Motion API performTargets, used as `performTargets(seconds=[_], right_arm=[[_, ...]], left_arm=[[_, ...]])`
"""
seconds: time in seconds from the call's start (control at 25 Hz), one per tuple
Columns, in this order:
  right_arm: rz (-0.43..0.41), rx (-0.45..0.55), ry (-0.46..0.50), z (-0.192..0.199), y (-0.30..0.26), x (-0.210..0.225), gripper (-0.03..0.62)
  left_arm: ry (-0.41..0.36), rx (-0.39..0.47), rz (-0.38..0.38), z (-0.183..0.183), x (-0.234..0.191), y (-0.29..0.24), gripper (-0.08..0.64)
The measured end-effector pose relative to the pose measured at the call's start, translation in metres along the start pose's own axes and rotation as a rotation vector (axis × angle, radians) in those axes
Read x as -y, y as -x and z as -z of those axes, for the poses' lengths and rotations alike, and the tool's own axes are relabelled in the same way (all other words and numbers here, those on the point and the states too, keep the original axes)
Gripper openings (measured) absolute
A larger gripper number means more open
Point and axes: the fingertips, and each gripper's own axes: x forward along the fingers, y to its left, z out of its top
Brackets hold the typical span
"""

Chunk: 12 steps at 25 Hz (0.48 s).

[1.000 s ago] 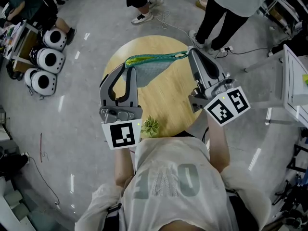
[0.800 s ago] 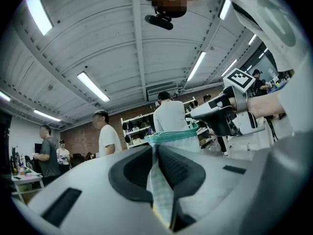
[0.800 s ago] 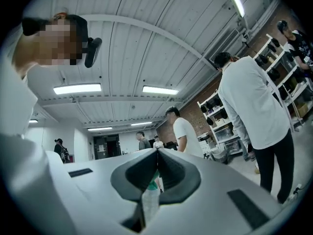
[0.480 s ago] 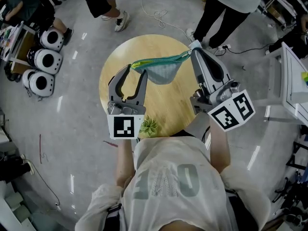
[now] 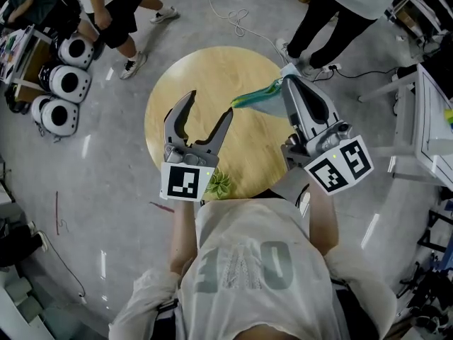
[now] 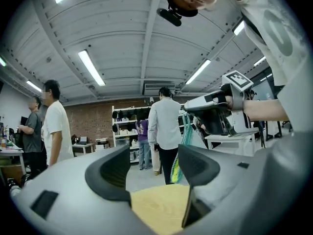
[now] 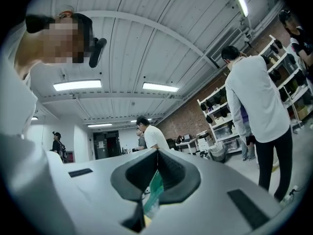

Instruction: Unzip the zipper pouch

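- Over the far right edge of the round table (image 5: 205, 69), the zipper pouch (image 5: 253, 99) hung from the right gripper (image 5: 288, 81) alone. A second earlier it had been stretched between both grippers across the far half of the surface.
- Left gripper (image 5: 209, 106): released. Its jaws had just been opening, stood wide apart and held nothing. Earlier they had been clamped on the pouch's left end.
- Right gripper: clenched on the pouch's green fabric edge, as before.
- Freed end of the pouch: it had swung toward the right gripper, clear of the left jaws.
- Count: one pouch, two grippers, one table, and one green leafy item (image 5: 221, 184) at the near edge of the surface.
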Motion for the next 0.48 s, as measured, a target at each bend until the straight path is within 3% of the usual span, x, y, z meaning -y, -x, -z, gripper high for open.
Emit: performTargets(seconds=[0.48], right_arm=[[-0.022, -0.120, -0.090, 0.054, -0.007, -0.004, 0.029]], left_arm=[[0.074, 0.026, -0.128, -0.003, -0.049, 0.016, 0.282]])
